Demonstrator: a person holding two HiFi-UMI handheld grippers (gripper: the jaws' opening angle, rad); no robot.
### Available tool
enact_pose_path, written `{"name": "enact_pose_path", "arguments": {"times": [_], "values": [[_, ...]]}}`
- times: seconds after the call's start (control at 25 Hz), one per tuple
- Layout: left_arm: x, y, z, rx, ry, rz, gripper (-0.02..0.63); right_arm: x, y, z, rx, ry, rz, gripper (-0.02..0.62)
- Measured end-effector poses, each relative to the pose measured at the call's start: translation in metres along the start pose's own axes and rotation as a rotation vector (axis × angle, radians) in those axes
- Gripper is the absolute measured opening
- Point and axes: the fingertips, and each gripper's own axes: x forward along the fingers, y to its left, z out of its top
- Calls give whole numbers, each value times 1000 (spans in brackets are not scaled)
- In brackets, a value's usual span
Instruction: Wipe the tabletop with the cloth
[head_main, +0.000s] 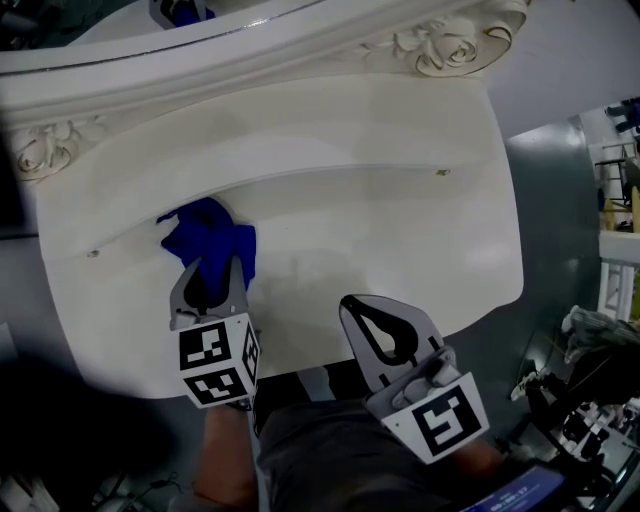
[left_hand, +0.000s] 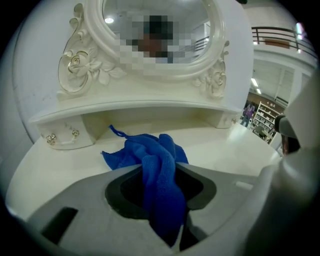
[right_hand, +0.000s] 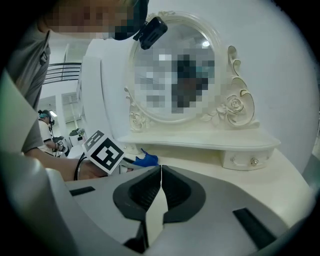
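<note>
since the blue cloth (head_main: 212, 238) looks soft, light and floppy, a bunched fold grips best; left gripper (head_main: 213, 268) clamps one, rest lies on the tabletop (head_main: 400, 250) left half; right gripper (head_main: 352, 305) is clenched, empty.

Ahead and right of the right tongs (head_main: 350, 303) the tabletop (head_main: 420, 250) lies bare; beyond it the raised shelf (head_main: 300, 130) blocks passage.

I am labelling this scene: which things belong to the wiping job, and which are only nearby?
Job: blue cloth; left gripper, shut on it; tabletop.
Only nearby: right gripper, shut and empty; mirror; small drawer.
</note>
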Motion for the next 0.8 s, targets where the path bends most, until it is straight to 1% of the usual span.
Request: {"name": "enact_pose_path", "arguments": {"times": [0.16, 0.52, 0.64, 0.8], "values": [[-4, -15, -7, -3, -8, -3, 149, -10, -3, -5, -18, -8, 12, 15], [-25, -36, -30, 7, -26, 16, 149, -23, 7, -6, -63, -18, 66, 15], [-29, -40, -35, 14, -30, 18, 149, -23, 11, -2, -83, -31, 83, 15], [-39, -45, -45, 0, -30, 33, 149, -22, 17, 4, -115, -33, 118, 15]]}}
